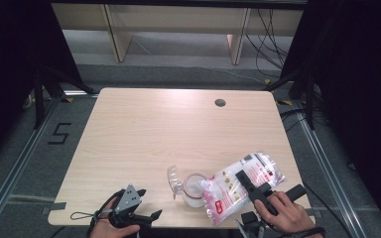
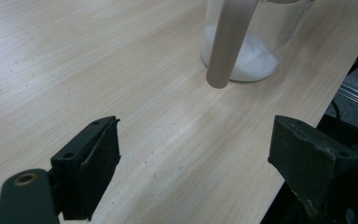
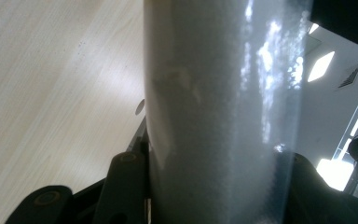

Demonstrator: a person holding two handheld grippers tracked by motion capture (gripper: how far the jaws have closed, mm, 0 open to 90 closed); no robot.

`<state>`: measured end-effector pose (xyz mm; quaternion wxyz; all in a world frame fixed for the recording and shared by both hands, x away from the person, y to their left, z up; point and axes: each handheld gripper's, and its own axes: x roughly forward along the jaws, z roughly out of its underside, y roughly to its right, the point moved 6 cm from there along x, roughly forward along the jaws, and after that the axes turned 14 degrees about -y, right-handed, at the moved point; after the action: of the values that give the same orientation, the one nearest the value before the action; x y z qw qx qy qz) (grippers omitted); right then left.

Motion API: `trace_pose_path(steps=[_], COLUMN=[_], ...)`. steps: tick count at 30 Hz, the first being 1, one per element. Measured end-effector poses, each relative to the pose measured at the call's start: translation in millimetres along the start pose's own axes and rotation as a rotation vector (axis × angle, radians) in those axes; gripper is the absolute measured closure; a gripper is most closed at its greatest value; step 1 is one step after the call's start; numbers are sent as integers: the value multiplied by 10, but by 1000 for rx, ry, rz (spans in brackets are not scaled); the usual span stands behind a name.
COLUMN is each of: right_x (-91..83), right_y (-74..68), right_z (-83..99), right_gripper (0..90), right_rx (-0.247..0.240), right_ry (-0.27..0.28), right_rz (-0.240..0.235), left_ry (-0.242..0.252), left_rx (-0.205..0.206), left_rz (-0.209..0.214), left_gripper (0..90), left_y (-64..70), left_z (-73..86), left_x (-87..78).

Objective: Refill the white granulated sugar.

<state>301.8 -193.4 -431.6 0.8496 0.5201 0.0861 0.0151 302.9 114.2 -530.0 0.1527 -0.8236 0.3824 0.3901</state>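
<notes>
A clear glass jar (image 1: 194, 190) with white powder in its bottom stands near the table's front edge, its hinged lid (image 1: 174, 179) swung open to the left. A clear plastic bag (image 1: 238, 186) of white grains with red print lies tilted beside it, one end over the jar's mouth. My right gripper (image 1: 243, 179) is shut on the bag, which fills the space between its jaws (image 3: 214, 196). At the front left my left gripper (image 1: 149, 203) stands open with nothing in it. In the left gripper view the jar (image 2: 256, 51) and its lid edge (image 2: 226, 42) are ahead of the open left gripper (image 2: 193, 163).
The wooden table (image 1: 154, 134) has a round cable hole (image 1: 220, 102) at the back right. Both grippers are close to the front edge. Black stands and cables flank the table, and a "5" mark (image 1: 59, 133) is on the floor at left.
</notes>
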Motion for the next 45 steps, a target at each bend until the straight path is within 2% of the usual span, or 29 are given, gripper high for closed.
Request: trace_pose_path(steps=[3,6,8,14,15,18,21,22,23,24,25,26,27,32,33,34,35,40,45], right_x=[2,5,0,-11,0,-16,-14,-6,-20,-24,-16,-16,-23,-23,-21,-20,-24,-24,-22], right_y=[6,14,7,-10,12,5,36,54,34,32,51,53,38,43,52,63,53,53,56], right_z=[-6,-8,-6,3,-8,7,4,-12,-11,-14,-26,-33,-39,-35,-31,-28,-26,-22,-28], right_gripper=[620,620,621,621,621,621,621,622,622,622,622,622,622,622,622,623,623,623,624], right_rx=[-11,-13,-7,4,-14,-8,-65,-88,-58,-55,-77,-78,-55,-60,-76,-91,-77,-80,-72], right_ry=[2,5,0,-11,3,-17,-18,-4,-21,-24,-11,-9,-17,-20,-16,-16,-27,-29,-25], right_rz=[2,5,4,-6,1,-3,-7,1,-10,-10,-1,0,-9,-11,-7,-3,-9,-9,-9], left_ry=[2,-11,3,0,2,6,-14,16,15,15,-14,6,-1,3,9,-7,-10,5,9], left_rx=[-10,8,-23,-23,-20,2,-11,-32,-30,-30,-10,-30,-21,-20,-24,-9,-7,-28,-20], left_rz=[1,0,8,10,2,-1,-3,12,11,11,-3,9,6,3,8,-4,-5,5,2], left_gripper=[158,158,158,158,158,158,158,158,158,158,158,158,158,158,158,158,158,158,158], left_y=[4,-9,10,12,9,1,-2,26,25,23,-3,18,12,9,17,-3,-6,14,11], left_z=[-1,5,2,2,1,-3,10,-8,-6,-7,10,-3,3,3,-1,8,10,-2,-1], left_x=[-1,-10,4,1,0,6,10,23,21,20,7,16,9,14,17,14,14,14,7])
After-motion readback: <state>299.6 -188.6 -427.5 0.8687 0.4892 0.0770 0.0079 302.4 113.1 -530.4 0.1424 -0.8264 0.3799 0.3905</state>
